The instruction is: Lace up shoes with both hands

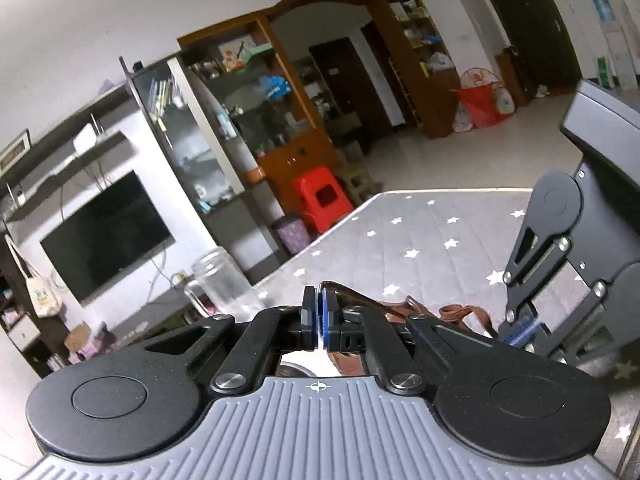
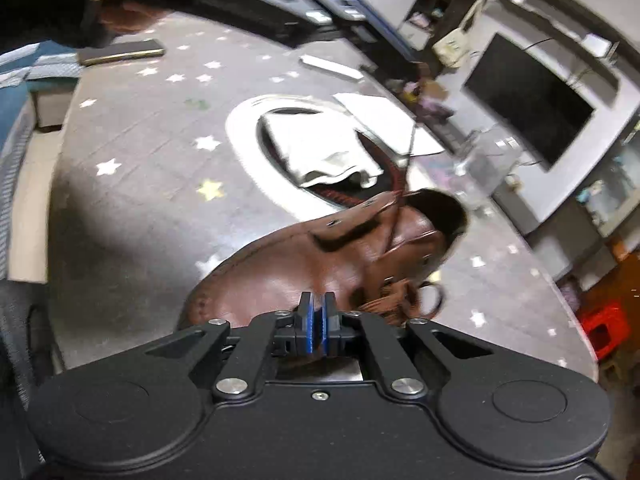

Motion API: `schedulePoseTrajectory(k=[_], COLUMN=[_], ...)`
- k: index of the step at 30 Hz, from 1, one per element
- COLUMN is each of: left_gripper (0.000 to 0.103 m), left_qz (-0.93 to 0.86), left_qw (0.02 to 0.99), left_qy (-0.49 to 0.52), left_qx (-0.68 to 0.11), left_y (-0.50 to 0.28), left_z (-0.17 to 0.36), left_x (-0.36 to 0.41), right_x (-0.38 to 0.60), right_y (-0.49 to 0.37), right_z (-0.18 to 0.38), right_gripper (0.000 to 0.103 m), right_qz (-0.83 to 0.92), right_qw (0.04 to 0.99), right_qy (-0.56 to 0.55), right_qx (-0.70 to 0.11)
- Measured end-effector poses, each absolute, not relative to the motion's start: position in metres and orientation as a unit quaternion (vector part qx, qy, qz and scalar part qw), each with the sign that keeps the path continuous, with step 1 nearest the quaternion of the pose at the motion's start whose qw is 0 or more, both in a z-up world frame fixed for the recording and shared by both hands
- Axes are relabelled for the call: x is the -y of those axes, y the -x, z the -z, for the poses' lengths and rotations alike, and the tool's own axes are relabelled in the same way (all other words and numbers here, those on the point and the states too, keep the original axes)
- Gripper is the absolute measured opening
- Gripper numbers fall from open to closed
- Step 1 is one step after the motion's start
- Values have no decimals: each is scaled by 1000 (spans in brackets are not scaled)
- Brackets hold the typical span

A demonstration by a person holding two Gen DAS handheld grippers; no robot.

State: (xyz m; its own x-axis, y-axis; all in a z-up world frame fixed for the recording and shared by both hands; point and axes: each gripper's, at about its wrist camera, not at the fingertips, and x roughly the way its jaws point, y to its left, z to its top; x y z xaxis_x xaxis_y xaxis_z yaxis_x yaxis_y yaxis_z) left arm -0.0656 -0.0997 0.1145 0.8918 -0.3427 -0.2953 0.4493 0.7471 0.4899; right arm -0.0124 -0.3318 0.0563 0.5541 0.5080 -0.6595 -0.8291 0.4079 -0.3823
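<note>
now left gripper (image 1: 321,312) on lace (image 1: 360,300)

Soft daylight, motion blur, fisheye warp

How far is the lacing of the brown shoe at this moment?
Partly done: the lace already crosses the upper eyelets of the brown shoe. In hand: the left gripper pinches a lace end. Left: the right gripper looks shut and empty; loose lace remains, untied.

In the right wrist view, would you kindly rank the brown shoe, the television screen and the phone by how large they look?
1. Brown shoe, though nearest the camera.
2. Television screen, far off, so its true size is unsure.
3. Phone, smallest.
</note>
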Motion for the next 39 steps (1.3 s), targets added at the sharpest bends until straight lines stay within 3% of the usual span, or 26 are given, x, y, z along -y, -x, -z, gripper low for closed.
schedulePoseTrajectory(k=[5, 7, 8, 18, 21, 22, 24, 35, 36, 39], left_gripper=[2, 2, 2, 2, 2, 2, 2, 2, 2, 2], left_qz=[204, 194, 192, 187, 188, 187, 183, 176, 177, 180], left_qw=[930, 930, 931, 935, 937, 937, 938, 940, 940, 938], left_qy=[-294, -299, -297, -291, -285, -286, -285, -280, -280, -285], left_qx=[-82, -84, -86, -74, -72, -72, -70, -84, -84, -82], left_y=[73, 71, 71, 64, 49, 46, 45, 23, 22, 21], left_z=[-121, -117, -117, -132, -145, -147, -149, -151, -152, -153], left_x=[99, 97, 97, 95, 94, 94, 93, 87, 87, 89], right_x=[346, 353, 356, 365, 367, 368, 369, 414, 415, 414], right_y=[11, 12, 12, -18, -33, -38, -47, -65, -64, -58], right_z=[-66, -68, -69, -54, -46, -42, -34, -39, -39, -47], right_gripper=[3, 21, 24, 26, 25, 11, 3, 4, 6, 29], right_qz=[-405, -395, -388, -315, -320, -321, -303, -212, -217, -228], right_qw=[821, 827, 832, 867, 865, 863, 864, 867, 867, 864], right_qy=[330, 324, 319, 294, 273, 268, 276, 331, 328, 342], right_qx=[-231, -234, -236, -249, -273, -283, -293, -307, -305, -292])
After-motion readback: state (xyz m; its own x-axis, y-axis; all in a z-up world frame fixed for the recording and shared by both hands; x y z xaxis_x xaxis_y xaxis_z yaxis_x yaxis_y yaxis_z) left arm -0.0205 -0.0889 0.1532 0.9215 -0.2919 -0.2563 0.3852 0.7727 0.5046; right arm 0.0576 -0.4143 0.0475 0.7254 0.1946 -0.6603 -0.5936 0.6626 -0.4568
